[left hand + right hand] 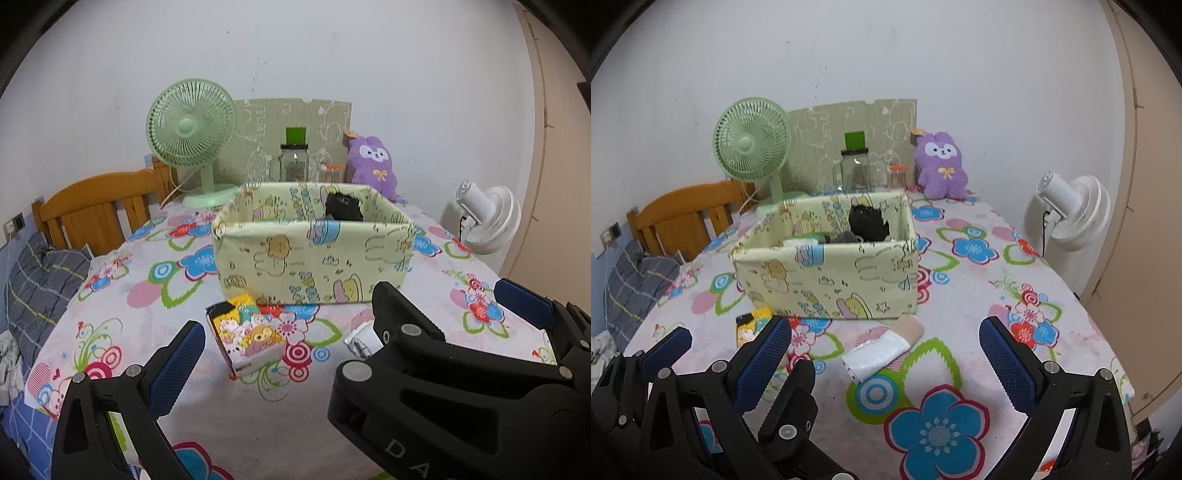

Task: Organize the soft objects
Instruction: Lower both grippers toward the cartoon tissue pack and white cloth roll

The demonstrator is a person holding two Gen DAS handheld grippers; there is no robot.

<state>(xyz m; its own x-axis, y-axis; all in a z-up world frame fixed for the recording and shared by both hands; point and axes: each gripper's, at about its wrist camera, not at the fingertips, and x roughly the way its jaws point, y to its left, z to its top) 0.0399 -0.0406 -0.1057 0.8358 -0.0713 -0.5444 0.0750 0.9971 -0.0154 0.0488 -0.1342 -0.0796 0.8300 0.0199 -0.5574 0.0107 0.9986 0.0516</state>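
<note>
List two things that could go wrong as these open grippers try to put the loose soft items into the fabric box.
1. The rolled sock lies close against the fabric box; jaws closing there might snag the floral tablecloth.
2. The left gripper and right gripper sit close together, so they could collide while the left one reaches the cartoon packet.

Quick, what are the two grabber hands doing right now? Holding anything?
Left gripper: open, holding nothing.
Right gripper: open, holding nothing.
</note>
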